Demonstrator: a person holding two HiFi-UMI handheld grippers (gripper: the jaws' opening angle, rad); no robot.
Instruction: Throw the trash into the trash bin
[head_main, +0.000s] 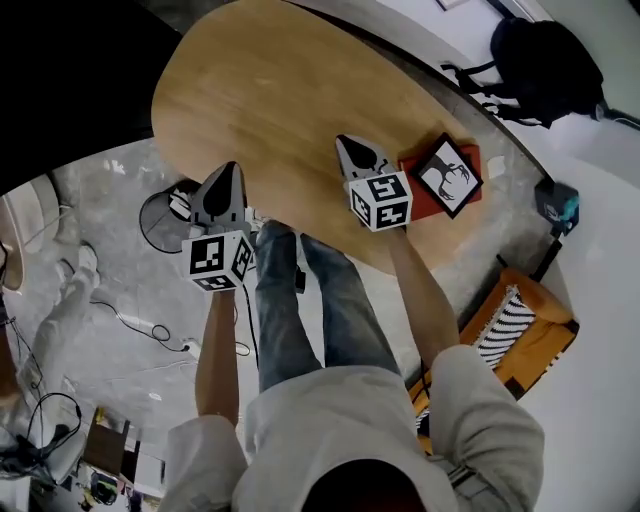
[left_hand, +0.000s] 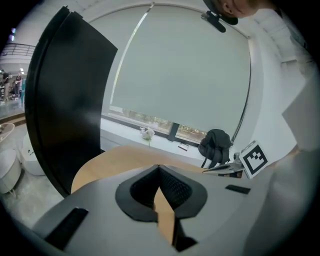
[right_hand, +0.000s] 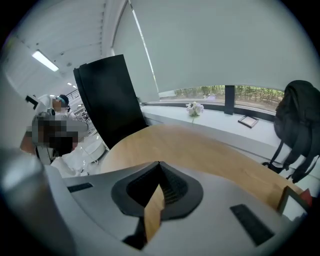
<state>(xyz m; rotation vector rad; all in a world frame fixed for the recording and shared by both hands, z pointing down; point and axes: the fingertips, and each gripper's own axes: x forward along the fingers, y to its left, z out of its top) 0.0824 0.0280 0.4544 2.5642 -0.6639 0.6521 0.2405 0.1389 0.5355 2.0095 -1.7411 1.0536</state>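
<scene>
1. Just left of the left gripper (head_main: 230, 170)'s jaws in the head view, that gripper covers part of a round wire basket (head_main: 158, 222) on the floor; what lies in it is too small to tell
2. Just right of the right gripper (head_main: 345, 143)'s jaws, its marker cube hides a corner of the red flat thing (head_main: 422, 204) under the framed picture (head_main: 448, 175)
3. In the right gripper view, far right of the jaws, the backpack (right_hand: 299, 125) and the framed picture are cut by the picture's edge
4. Beyond those jaws, a small flat thing (right_hand: 248, 120) on the sill is too small to tell
</scene>
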